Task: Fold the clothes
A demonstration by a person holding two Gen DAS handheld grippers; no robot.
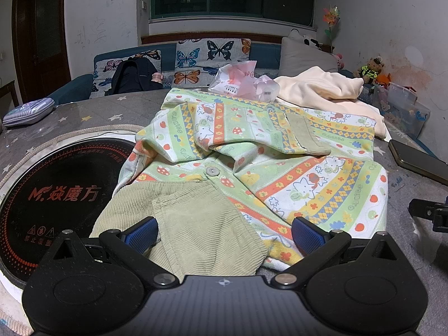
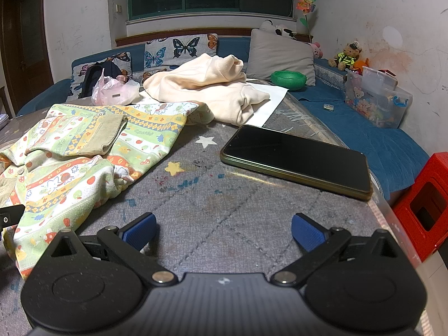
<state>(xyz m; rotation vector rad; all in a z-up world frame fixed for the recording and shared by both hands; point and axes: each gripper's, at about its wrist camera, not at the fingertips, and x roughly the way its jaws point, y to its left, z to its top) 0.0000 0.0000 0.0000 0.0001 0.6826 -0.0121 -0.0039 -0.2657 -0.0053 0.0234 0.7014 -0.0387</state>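
currently both grippers point down over the grey quilted star-print table cover (image 2: 224, 196). left gripper (image 1: 224, 233): jaws spread wide, blue ribbed pads (image 1: 141, 231) to either side of the near edge of the crumpled child's garment with green, orange and yellow cartoon stripes (image 1: 280, 168) — whether the pads touch the cloth cannot be told, and they do not press on it. the garment's olive ribbed cuff (image 1: 201, 224) lies between the two pads, nearest the camera. one grey button (image 1: 212, 170) shows near the garment's middle. a second ribbed cuff (image 1: 305, 134) lies folded on top, farther back.

right gripper (image 2: 224, 233): jaws spread wide, nothing between them but bare table cover. the striped garment sits to its left in the right wrist view, near corner just beside the left pad.

other items on the table:
- cream fleece garment, bunched (image 2: 207, 84), at the far edge behind the striped one, touching it
- translucent plastic bag with pink contents (image 1: 240, 81), beside the cream garment
- black smartphone, screen dark (image 2: 296, 159), lying flat, right of the striped garment, apart from it
- round black induction cooktop with red lettering (image 1: 50, 196), set into the table — the striped garment's left edge overlaps its rim

behind the table: a blue sofa with butterfly-print cushions (image 1: 212, 53).
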